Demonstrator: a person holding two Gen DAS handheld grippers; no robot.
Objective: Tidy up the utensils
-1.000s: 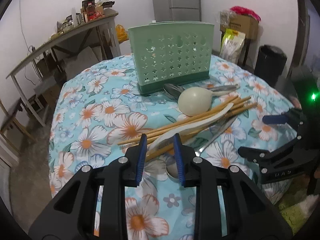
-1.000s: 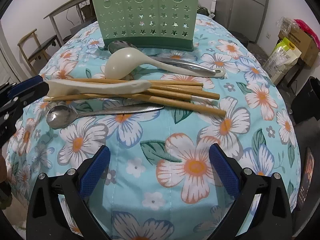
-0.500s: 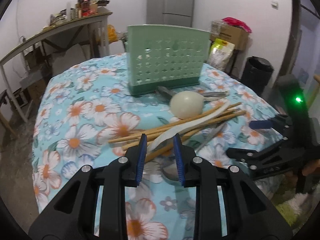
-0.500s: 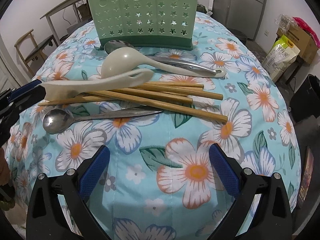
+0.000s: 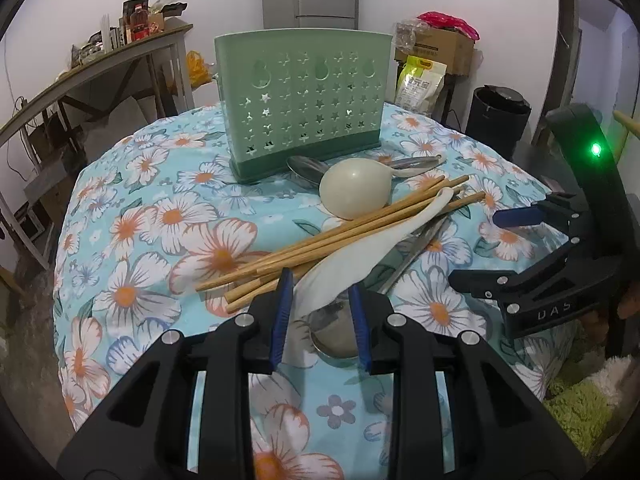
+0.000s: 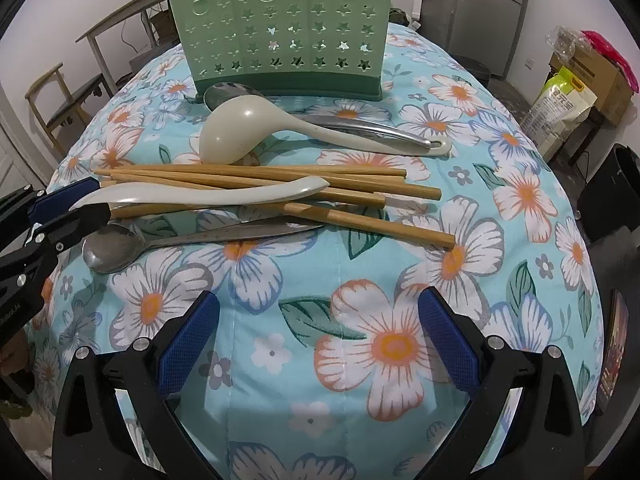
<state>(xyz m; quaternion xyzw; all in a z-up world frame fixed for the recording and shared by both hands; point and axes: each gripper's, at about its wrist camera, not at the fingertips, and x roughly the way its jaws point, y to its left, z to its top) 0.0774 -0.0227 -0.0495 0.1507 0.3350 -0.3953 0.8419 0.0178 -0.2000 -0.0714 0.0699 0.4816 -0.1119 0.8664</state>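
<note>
My left gripper (image 5: pixel 320 304) is shut on the bowl end of a white soup spoon (image 5: pixel 372 248), which slants over several wooden chopsticks (image 5: pixel 320 244). In the right wrist view the spoon (image 6: pixel 224 195) lies across the chopsticks (image 6: pixel 280 184) with the left gripper (image 6: pixel 64 210) at its left end. A cream ladle (image 6: pixel 236 132), a steel ladle (image 6: pixel 360 128) and a steel spoon (image 6: pixel 116 246) lie nearby. The green perforated utensil holder (image 6: pixel 280 28) stands behind them. My right gripper (image 6: pixel 316 340) is open and empty over the cloth.
The round table has a blue floral cloth (image 6: pixel 400 344). Around it stand a long side table (image 5: pixel 100 64), a chair (image 6: pixel 60 96), a black bin (image 5: pixel 500 116), boxes and a bag (image 5: pixel 424 80).
My left gripper has moved forward and swung the white spoon's free end across the chopsticks. The right gripper has edged closer to the utensils and stays open.
</note>
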